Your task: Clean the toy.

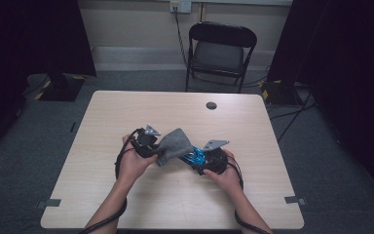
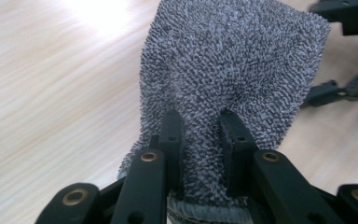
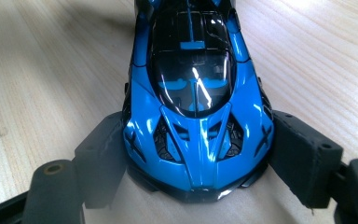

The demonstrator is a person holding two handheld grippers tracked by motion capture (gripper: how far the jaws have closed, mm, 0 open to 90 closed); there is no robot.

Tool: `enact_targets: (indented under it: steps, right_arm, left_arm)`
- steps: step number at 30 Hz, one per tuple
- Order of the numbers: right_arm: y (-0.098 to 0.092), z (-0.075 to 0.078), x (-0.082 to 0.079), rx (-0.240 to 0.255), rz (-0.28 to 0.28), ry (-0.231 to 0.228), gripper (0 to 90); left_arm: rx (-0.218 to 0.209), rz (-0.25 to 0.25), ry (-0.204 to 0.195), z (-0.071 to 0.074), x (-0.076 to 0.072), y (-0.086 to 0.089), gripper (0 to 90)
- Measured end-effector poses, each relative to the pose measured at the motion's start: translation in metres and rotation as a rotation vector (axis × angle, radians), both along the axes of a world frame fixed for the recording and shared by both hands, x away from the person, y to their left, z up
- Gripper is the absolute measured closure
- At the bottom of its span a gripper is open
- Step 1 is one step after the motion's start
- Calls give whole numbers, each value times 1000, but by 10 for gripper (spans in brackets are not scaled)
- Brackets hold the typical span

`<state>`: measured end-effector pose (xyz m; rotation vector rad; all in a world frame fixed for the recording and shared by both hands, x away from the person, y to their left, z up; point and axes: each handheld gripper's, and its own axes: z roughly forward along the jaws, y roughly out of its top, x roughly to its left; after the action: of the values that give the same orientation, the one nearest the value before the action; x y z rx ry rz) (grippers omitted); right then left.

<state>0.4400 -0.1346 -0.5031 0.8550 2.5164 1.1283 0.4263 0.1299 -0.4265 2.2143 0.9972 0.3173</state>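
The left gripper (image 1: 152, 146), seen from the high view, pinches a grey cloth (image 1: 174, 145) draped over the near end of a blue toy car (image 1: 195, 157), which the right gripper (image 1: 205, 163) clamps by its sides. In the left gripper view the jaws squeeze the cloth (image 2: 223, 88) beside that car. In the right gripper view the car (image 3: 198, 102) sits gripped on the table (image 3: 51, 70), glossy, so wiping seems under way with more body left to cover.

Both forearms enter from 6 o'clock, converging at table centre. Left gripper (image 1: 152, 146) at 9 o'clock of the pair — jaws pinched nearly together, clamped on the grey cloth (image 1: 175, 145). Right gripper (image 1: 205, 158) at 3 o'clock — jaws wide, pads pressing the blue toy car (image 3: 198, 102) by its flanks
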Motion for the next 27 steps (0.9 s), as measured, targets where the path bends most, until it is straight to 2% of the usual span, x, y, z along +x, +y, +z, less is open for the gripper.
enact_targets:
  steps: [3, 10, 13, 14, 17, 21, 27]
  right_arm:
    - [0, 0, 0, 1, 0, 0, 244]
    - [0, 0, 0, 0, 0, 0, 244]
    - [0, 0, 0, 0, 0, 0, 244]
    - [0, 0, 0, 0, 0, 0, 244]
    - [0, 0, 0, 0, 0, 0, 244]
    - [0, 0, 0, 0, -1, 1, 244]
    - [0, 0, 0, 0, -2, 1, 244]
  left_arm:
    - [-5, -21, 5, -2, -4, -10, 738]
    - [22, -61, 8, -9, -9, -34, 737]
    - [53, -75, 4, -11, -9, -43, 737]
    - [70, -77, 0, -12, -8, -46, 737]
    - [86, -65, -2, -13, -7, -53, 736]
    - [111, -84, -1, -16, -6, -63, 734]
    - [130, -84, 3, -23, -4, -66, 729]
